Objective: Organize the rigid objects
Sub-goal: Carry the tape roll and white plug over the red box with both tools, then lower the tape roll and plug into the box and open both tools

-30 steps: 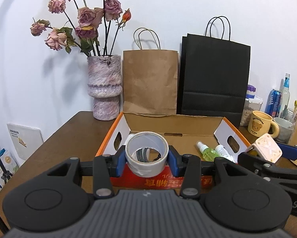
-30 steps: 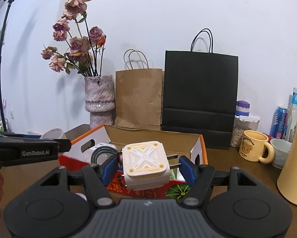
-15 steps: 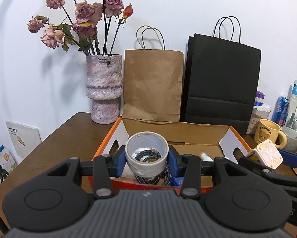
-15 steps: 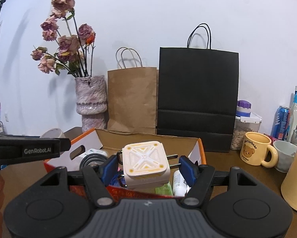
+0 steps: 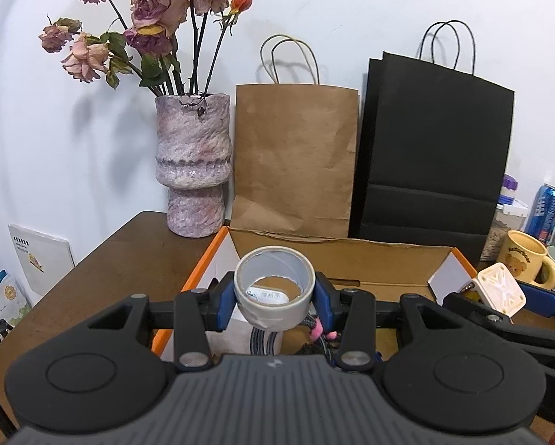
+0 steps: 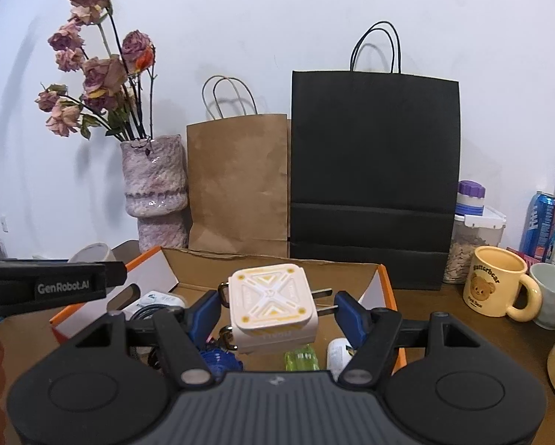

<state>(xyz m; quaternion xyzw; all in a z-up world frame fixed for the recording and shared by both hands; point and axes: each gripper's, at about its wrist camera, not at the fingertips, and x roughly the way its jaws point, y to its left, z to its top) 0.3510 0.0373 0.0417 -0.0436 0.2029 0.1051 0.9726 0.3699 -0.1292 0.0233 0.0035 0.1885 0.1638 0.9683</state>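
A white wall fills the back of both views, and below it a dark brown wooden table runs out to a rounded left corner. Against the wall stand a tall black paper bag, a shorter brown paper bag and a mottled pink vase of dried roses. In front of the bags sits an open cardboard box with orange outer walls; it holds dark coiled cable, a green spray bottle and a white bottle. To the right of the box, on the table, are a yellow bear mug, a pale cup, a clear jar with a purple lid and a blue can.

The left gripper pinches a roll of grey tape by its sides, the blue pads pressed against it, and holds it in the air over the left end of the box. The right gripper clamps a white and yellow plug adapter between its pads, prongs pointing right, above the middle of the box.

Compared with a second ago, the box's red front wall has slipped below the edge of both views and the bags and vase look larger and nearer, so both grippers have come forward over the box. Their grips look the same as before.
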